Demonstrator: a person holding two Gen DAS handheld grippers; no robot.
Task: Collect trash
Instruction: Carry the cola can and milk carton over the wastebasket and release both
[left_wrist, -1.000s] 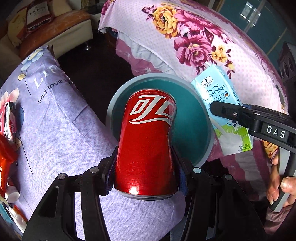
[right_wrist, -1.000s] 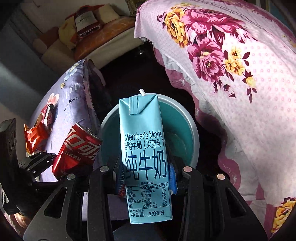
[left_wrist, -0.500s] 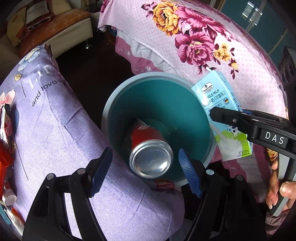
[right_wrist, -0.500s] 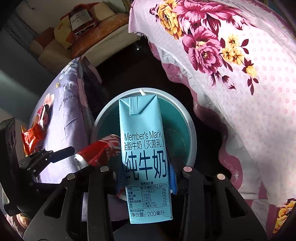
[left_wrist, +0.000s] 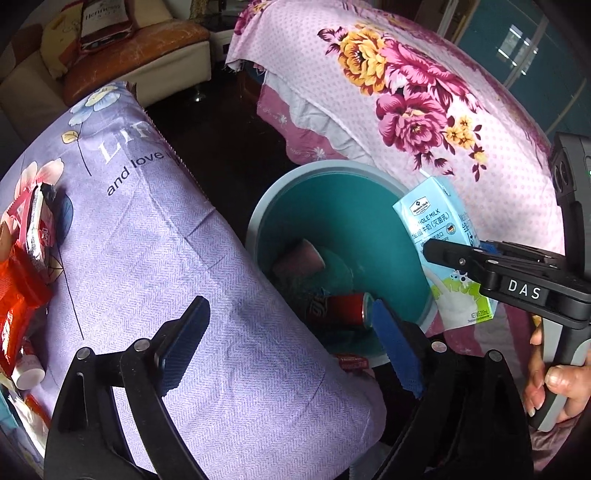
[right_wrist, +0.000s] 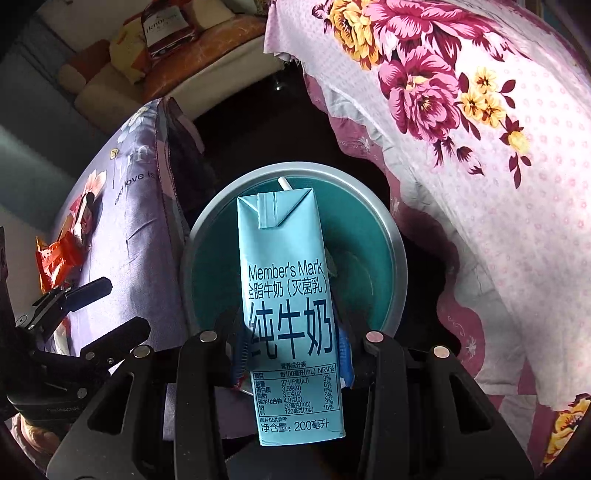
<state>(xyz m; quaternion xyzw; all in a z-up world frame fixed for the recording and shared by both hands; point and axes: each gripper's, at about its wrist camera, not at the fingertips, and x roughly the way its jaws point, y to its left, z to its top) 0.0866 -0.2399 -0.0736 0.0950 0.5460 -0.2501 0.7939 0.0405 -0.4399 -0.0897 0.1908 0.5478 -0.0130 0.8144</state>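
A teal bin with a grey rim (left_wrist: 258, 206) (right_wrist: 397, 236) stands on the dark floor between two cloth-covered surfaces. A red cola can (left_wrist: 341, 306) lies on its side at the bin's bottom, next to a pink paper cup (left_wrist: 301, 256). My left gripper (left_wrist: 291, 336) is open and empty, above the lilac cloth's edge and the bin's near rim. My right gripper (right_wrist: 291, 350) is shut on a light blue milk carton (right_wrist: 288, 295) and holds it upright over the bin; the carton also shows in the left wrist view (left_wrist: 439, 236).
A lilac printed cloth (left_wrist: 147, 258) covers the left surface, with red snack wrappers (left_wrist: 18, 295) and a small white cup (left_wrist: 27, 373) at its left edge. A pink floral cloth (left_wrist: 406, 92) covers the right surface. A sofa with a cushion (left_wrist: 129, 70) stands behind.
My left gripper opened and let go of the red can, which dropped into the bin and now lies on its side. The left gripper drew back left. The right gripper kept the carton over the bin.
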